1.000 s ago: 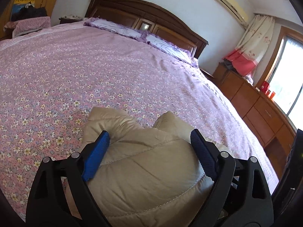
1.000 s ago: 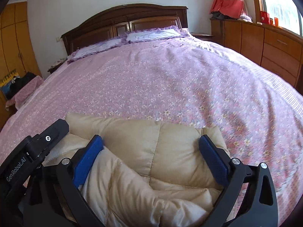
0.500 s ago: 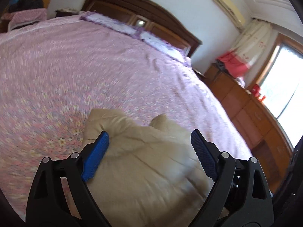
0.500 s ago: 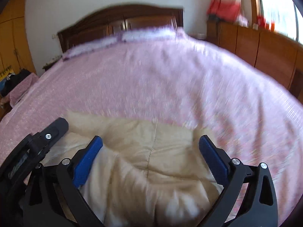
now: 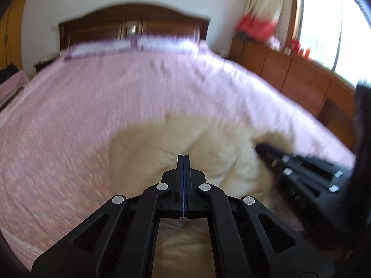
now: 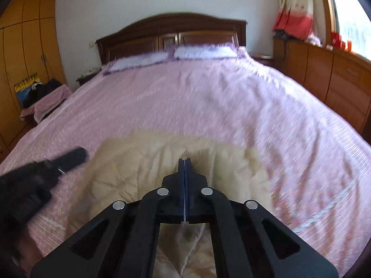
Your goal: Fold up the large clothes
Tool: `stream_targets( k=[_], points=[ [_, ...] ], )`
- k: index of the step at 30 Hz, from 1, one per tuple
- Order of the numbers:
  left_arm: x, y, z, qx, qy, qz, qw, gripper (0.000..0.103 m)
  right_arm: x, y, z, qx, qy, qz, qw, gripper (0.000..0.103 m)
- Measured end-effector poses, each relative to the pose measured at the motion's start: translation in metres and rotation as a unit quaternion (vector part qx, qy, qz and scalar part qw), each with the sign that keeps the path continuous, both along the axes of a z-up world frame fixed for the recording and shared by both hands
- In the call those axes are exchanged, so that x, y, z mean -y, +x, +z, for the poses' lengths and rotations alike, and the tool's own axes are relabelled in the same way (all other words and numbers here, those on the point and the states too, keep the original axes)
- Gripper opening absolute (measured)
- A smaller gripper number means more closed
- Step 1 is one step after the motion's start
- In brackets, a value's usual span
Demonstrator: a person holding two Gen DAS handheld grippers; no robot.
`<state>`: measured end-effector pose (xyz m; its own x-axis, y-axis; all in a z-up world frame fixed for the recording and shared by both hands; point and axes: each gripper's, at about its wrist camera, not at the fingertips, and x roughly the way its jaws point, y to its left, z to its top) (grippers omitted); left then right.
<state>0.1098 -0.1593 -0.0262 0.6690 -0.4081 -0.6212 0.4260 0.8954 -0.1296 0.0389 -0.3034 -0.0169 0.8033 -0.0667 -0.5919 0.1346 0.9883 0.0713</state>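
**Both grippers closed above the cream quilted garment**

Your left gripper (image 5: 183, 158) has its jaws pressed flat together, the two blue pads meeting in a thin line with no cloth showing between them. They have just snapped closed from a wide spread, and as far as the left wrist view shows they have hold of nothing. The fingertips hang over the cream quilted garment (image 5: 208, 148), which lies in a puffy heap on the pink floral bedspread (image 5: 116, 97). In that view the garment fills the centre and runs on toward 6 o'clock under the gripper frame. Whether the tips touch the fabric you cannot tell, because the picture is blurred.

Your right gripper (image 6: 184, 163) stands the same way: jaws fully together, just closed from wide, nothing visibly pinched between the pads. Below it the garment spreads from the centre of the right wrist view down to 6 o'clock, with a small crease or fold tip just beyond the fingertips at 12 o'clock.

Each gripper shows in the other's camera. The right one appears at 4 o'clock in the left wrist view, over the garment's right edge. The left one appears at 9 o'clock in the right wrist view, above the bedspread just beside the garment's left edge.

The dark wooden headboard (image 6: 171, 34) and two pillows (image 6: 204, 52) lie at 12 o'clock, well apart from the garment.
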Motion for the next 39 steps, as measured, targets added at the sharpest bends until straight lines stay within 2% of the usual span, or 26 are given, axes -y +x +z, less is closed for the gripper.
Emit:
stream_targets(
  k=[4,8,10,11,12,13,14,15,17,19,20,21,23,26,28,30,32,35,37,39],
  points=[
    [-0.004,0.007,-0.014,-0.016,-0.004,0.011,0.9998,0.001,-0.002,0.018,-0.028,-0.044,-0.021,0.003,0.999,0.000],
    [-0.005,0.001,-0.006,0.005,0.014,-0.002,0.9999,0.004,-0.012,0.018,-0.033,-0.064,-0.048,0.007,0.997,0.000],
    [-0.016,-0.008,0.005,0.024,0.011,0.001,0.9997,0.030,-0.012,0.009,-0.019,-0.057,-0.040,0.028,0.997,0.000],
    [-0.024,-0.013,0.012,0.038,0.005,0.004,0.9992,0.060,-0.010,0.005,-0.013,-0.054,-0.034,0.036,0.997,0.007],
    [-0.031,-0.016,0.018,0.048,-0.004,-0.001,0.9989,0.069,-0.005,-0.002,-0.001,-0.046,-0.024,0.048,0.997,0.028],
    [-0.037,-0.020,0.024,0.052,-0.014,-0.011,0.9985,0.071,-0.002,-0.006,0.004,-0.040,-0.017,0.056,0.998,0.047],
    [-0.042,-0.023,0.027,0.050,-0.020,-0.023,0.9983,0.080,0.003,-0.014,0.014,-0.026,-0.001,0.069,0.997,0.093],
    [-0.046,-0.026,0.029,0.043,-0.023,-0.032,0.9983,0.084,0.006,-0.017,0.017,-0.018,0.001,0.068,0.997,0.097],
    [-0.052,-0.027,0.025,0.023,-0.021,-0.033,0.9990,0.086,0.014,-0.020,0.013,-0.035,-0.006,0.043,0.998,0.097],
    [-0.055,-0.026,0.016,0.002,-0.018,-0.026,0.9995,0.087,0.026,-0.014,-0.007,-0.084,-0.005,0.020,0.996,0.097],
    [-0.057,-0.023,0.006,-0.019,-0.018,-0.023,0.9994,0.087,0.032,-0.012,-0.017,-0.098,0.010,0.020,0.995,0.097],
    [-0.058,-0.019,-0.002,-0.037,-0.021,-0.020,0.9989,0.087,0.042,-0.011,-0.025,-0.107,0.043,0.021,0.993,0.097],
    [-0.064,-0.012,-0.021,-0.074,-0.052,-0.016,0.9958,0.091,0.060,-0.009,-0.037,-0.121,0.112,0.017,0.986,0.097],
    [-0.074,-0.001,-0.046,-0.138,-0.114,-0.015,0.9837,0.093,0.082,-0.006,-0.055,-0.139,0.204,0.025,0.969,0.097],
    [-0.075,0.003,-0.055,-0.168,-0.133,-0.014,0.9767,0.092,0.092,-0.002,-0.070,-0.148,0.249,0.033,0.957,0.098],
    [-0.073,-0.002,-0.055,-0.166,-0.133,-0.015,0.9770,0.082,0.098,0.001,-0.081,-0.152,0.279,0.040,0.947,0.098],
    [-0.064,-0.010,-0.049,-0.144,-0.110,-0.019,0.9832,0.076,0.102,0.001,-0.087,-0.150,0.307,0.046,0.939,0.098],
    [-0.055,-0.015,-0.045,-0.133,-0.091,-0.017,0.9869,0.070,0.102,0.002,-0.085,-0.150,0.317,0.061,0.935,0.098],
    [-0.056,-0.014,-0.042,-0.144,-0.097,-0.009,0.9848,0.067,0.101,0.000,-0.084,-0.146,0.335,0.073,0.928,0.089],
    [-0.054,-0.014,-0.037,-0.140,-0.093,-0.003,0.9858,0.063,0.096,-0.003,-0.079,-0.139,0.333,0.080,0.929,0.076]
  ],
)
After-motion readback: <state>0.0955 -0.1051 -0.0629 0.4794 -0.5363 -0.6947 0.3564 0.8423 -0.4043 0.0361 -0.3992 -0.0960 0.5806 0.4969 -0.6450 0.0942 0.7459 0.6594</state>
